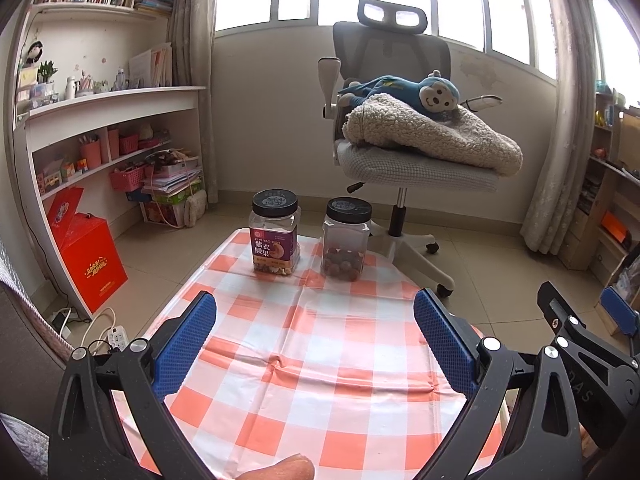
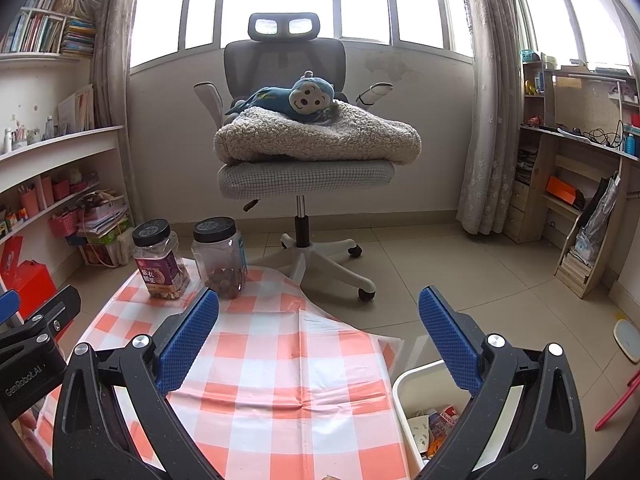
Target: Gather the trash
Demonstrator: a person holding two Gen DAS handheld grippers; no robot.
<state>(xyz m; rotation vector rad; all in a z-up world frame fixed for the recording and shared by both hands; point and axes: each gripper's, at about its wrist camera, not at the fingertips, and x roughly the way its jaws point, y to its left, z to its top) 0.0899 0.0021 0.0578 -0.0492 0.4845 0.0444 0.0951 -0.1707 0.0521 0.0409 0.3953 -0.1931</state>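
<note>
Two claws are hanging over the checked tabletop [image 1: 320, 344] w/ jaws spread apart, gripping nothing: left claw [image 1: 315, 332], right claw [image 2: 319, 330]. No loose trash showing on the cloth. White bin [image 2: 404, 384] w/ wrappers is sitting below-right of right claw, just off the tabletop edge, so right arm is nearer. Two jars [image 1: 275, 236] are standing ahead at far edge; open room between.

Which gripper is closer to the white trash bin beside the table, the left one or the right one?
Right. The right gripper hangs open above the table edge, with the white trash bin just below its right finger. The left gripper is open over the middle of the checkered tablecloth, farther away.
</note>
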